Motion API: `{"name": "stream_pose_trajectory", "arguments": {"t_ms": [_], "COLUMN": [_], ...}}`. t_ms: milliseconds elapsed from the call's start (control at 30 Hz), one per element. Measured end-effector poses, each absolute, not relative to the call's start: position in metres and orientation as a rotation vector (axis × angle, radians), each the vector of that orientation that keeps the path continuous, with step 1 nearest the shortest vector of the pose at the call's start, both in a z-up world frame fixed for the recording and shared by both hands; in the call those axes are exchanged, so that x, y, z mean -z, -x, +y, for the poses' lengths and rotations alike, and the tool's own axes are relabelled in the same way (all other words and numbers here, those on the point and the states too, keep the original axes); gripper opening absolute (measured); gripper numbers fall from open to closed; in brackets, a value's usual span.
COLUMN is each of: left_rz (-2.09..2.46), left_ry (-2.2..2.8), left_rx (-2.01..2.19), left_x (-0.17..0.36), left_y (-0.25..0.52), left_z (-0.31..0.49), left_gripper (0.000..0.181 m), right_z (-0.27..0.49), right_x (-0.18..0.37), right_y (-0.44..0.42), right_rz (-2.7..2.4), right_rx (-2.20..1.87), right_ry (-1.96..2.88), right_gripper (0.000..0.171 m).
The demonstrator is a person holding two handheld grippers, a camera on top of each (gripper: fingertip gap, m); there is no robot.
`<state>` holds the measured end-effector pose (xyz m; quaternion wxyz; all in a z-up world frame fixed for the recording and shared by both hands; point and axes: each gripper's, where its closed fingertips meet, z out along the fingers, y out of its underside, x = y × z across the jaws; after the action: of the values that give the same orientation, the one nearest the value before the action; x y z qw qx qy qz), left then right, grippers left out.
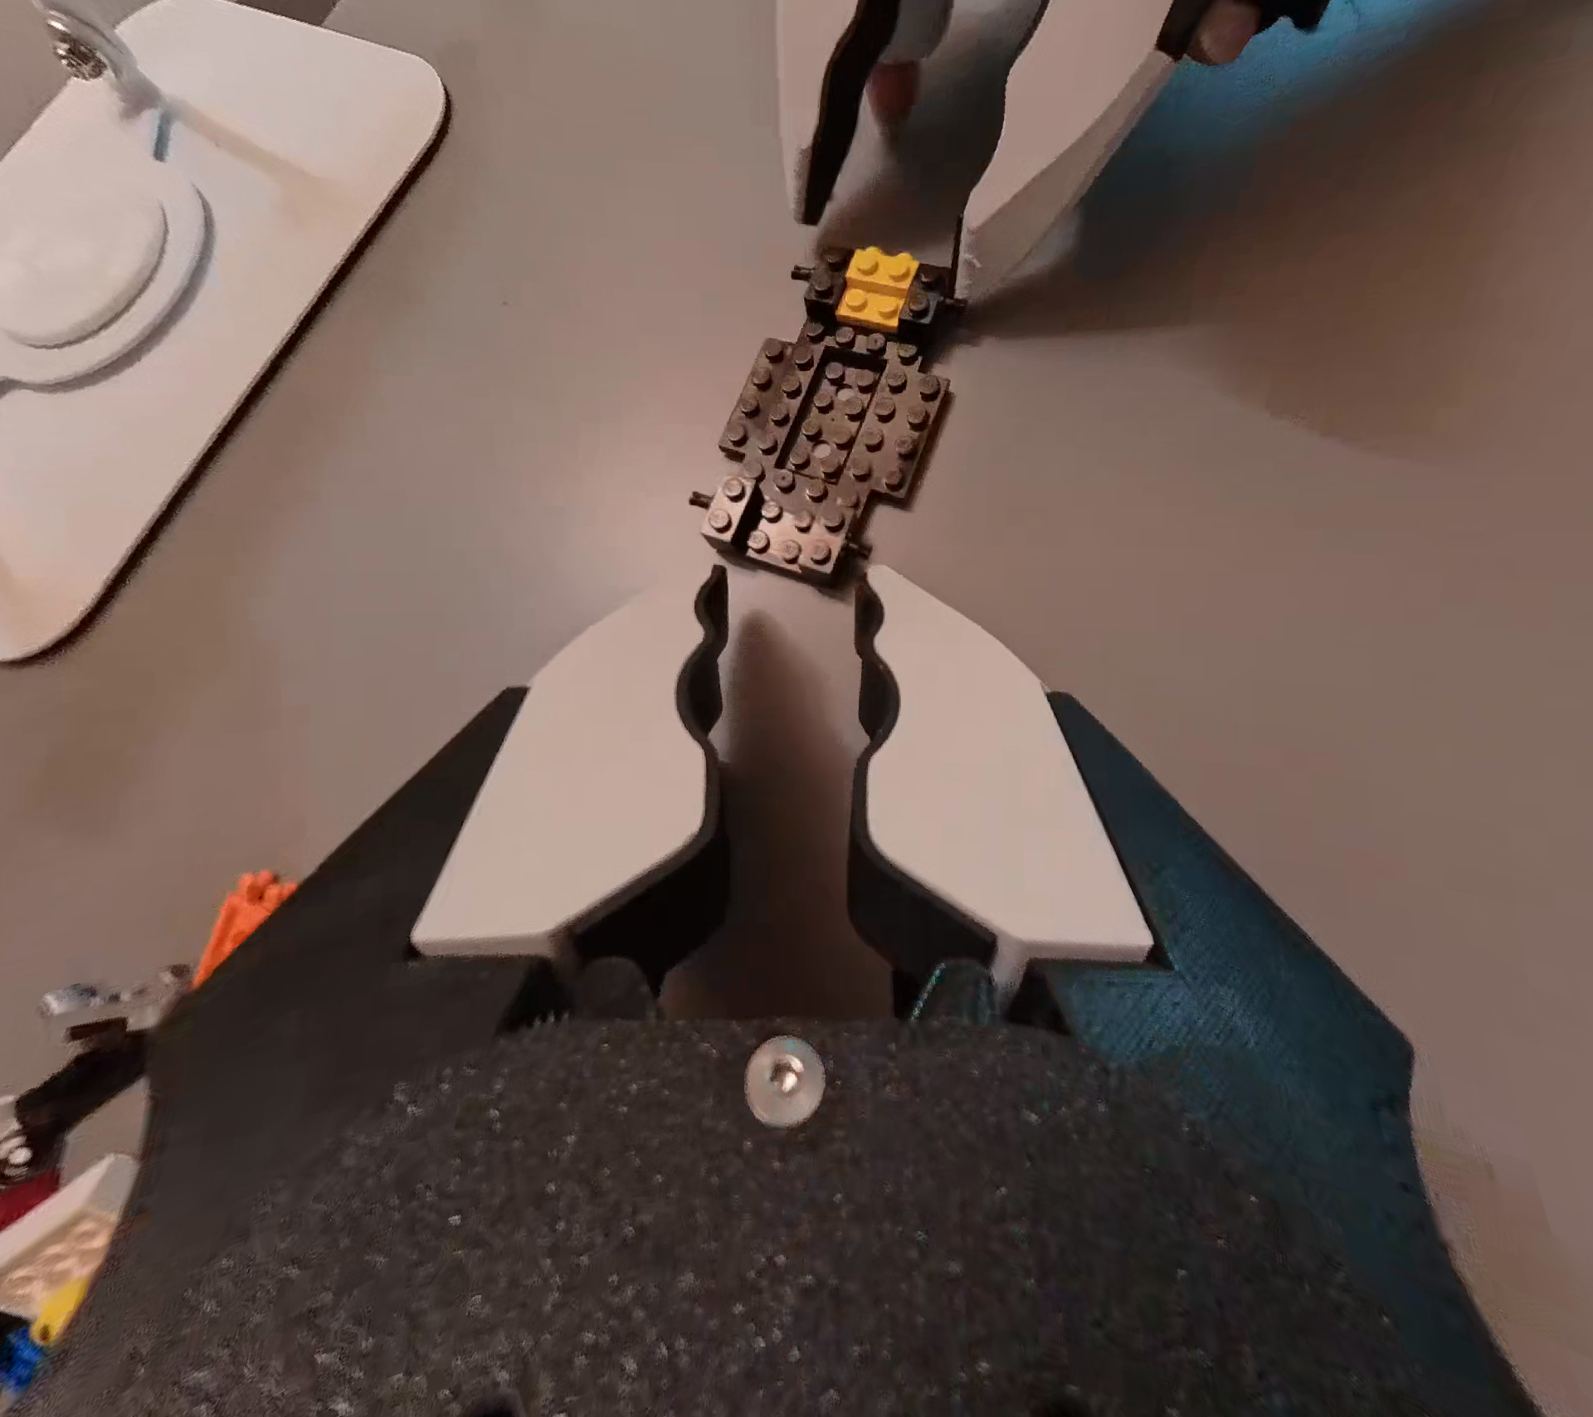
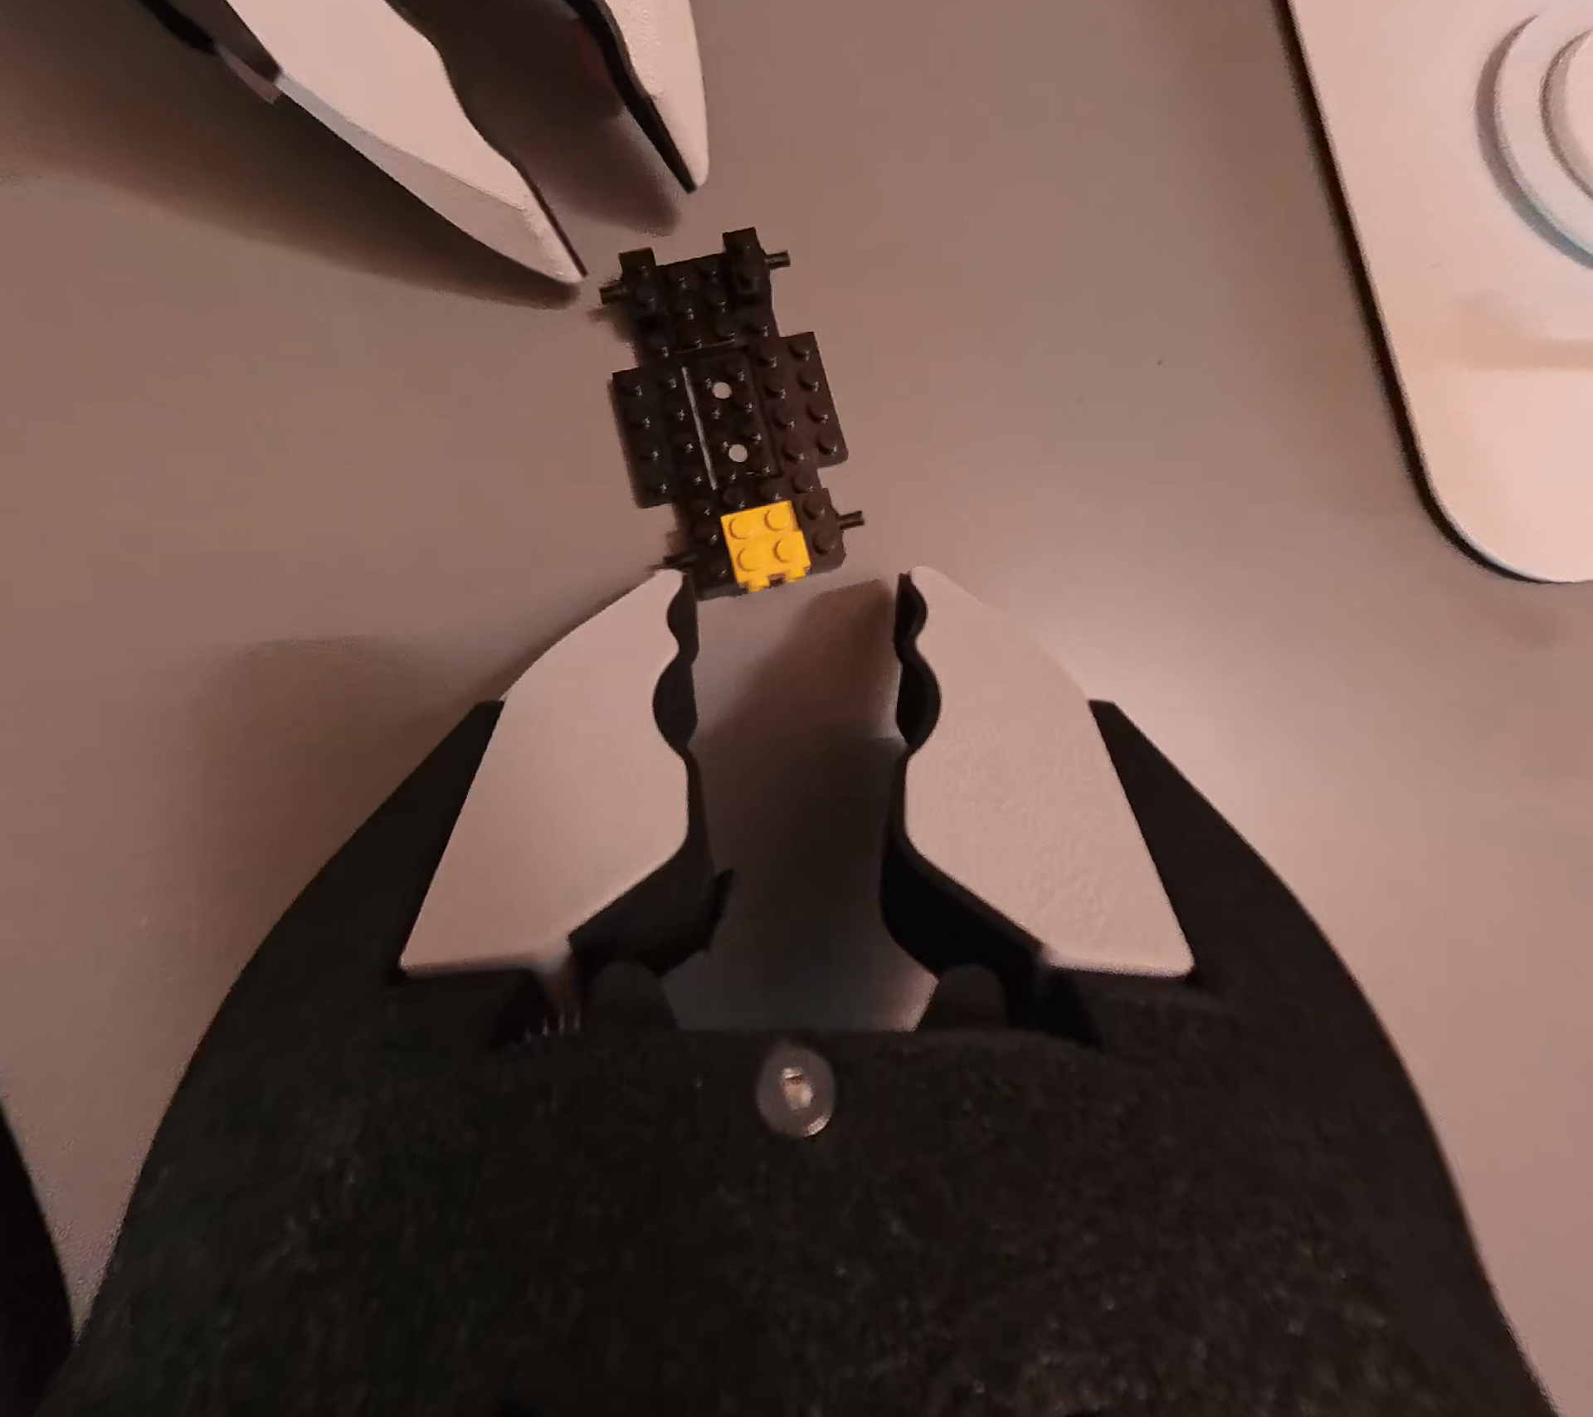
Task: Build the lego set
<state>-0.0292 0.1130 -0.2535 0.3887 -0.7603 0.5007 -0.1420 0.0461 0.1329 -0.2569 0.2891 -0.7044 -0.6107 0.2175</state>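
White stand base (image 1: 215, 238) and loose bricks (image 1: 250, 919) flank my workspace, nothing blocking. Black chassis (image 1: 827, 427), yellow brick (image 1: 877, 285) atop, lies on the table (image 1: 1207, 600) between my left gripper (image 1: 789, 583) and right gripper (image 2: 789, 583), both spread, empty.

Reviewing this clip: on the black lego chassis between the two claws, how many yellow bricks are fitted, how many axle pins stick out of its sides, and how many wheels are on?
Yellow bricks on the black chassis: 1
Axle pins sticking out: 4
Wheels fitted: 0
Total: 5
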Motion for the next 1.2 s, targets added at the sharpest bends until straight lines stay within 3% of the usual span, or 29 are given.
{"name": "stream_pose_trajectory", "arguments": {"t_ms": [200, 1000, 1200], "left_rz": [1.275, 1.143, 0.988], "left_ry": [1.925, 1.930, 1.833], "left_rx": [0.283, 0.210, 0.300], "left_x": [0.257, 0.246, 0.210], "left_y": [0.034, 0.044, 0.049], "left_z": [0.131, 0.162, 0.151], "left_gripper": [0.021, 0.017, 0.010], "right_z": [0.122, 0.118, 0.121], "right_x": [0.258, 0.256, 0.210], "right_y": [-0.044, -0.033, -0.037], "right_rz": [-1.593, -1.493, -1.186], "right_rx": [-0.537, -0.469, -0.606], "right_ry": [1.883, 1.925, 1.861], "right_gripper": [0.033, 0.029, 0.028]}}
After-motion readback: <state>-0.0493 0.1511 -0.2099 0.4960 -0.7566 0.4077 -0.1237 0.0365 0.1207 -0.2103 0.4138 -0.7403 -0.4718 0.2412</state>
